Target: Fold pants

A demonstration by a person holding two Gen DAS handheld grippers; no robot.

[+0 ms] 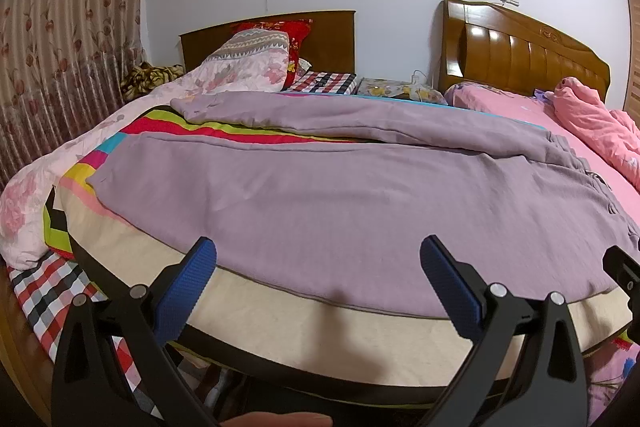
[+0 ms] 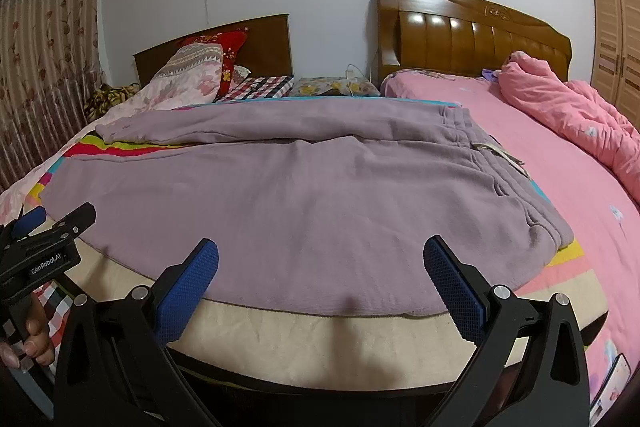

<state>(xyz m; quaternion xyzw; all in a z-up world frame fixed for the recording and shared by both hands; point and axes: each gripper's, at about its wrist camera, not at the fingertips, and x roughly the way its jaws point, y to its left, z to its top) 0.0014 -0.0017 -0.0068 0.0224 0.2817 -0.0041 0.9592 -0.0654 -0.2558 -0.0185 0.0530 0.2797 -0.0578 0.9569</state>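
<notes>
Mauve pants (image 1: 320,195) lie spread flat across the bed, waistband to the right, two legs running left, the far leg angled away. They also show in the right wrist view (image 2: 300,187), waistband with a label (image 2: 500,155) at right. My left gripper (image 1: 318,267) is open and empty at the near hem edge, left part of the pants. My right gripper (image 2: 320,267) is open and empty at the near edge, closer to the waistband. The left gripper shows at the left of the right wrist view (image 2: 48,223).
The pants rest on a striped colourful mat (image 1: 160,127) over the bed. A pink sheet (image 2: 560,187) and a bunched pink quilt (image 2: 580,115) lie right. Pillows (image 1: 248,63) and wooden headboards (image 1: 520,59) stand behind. A curtain (image 1: 60,67) hangs left. A phone (image 2: 612,387) lies at bottom right.
</notes>
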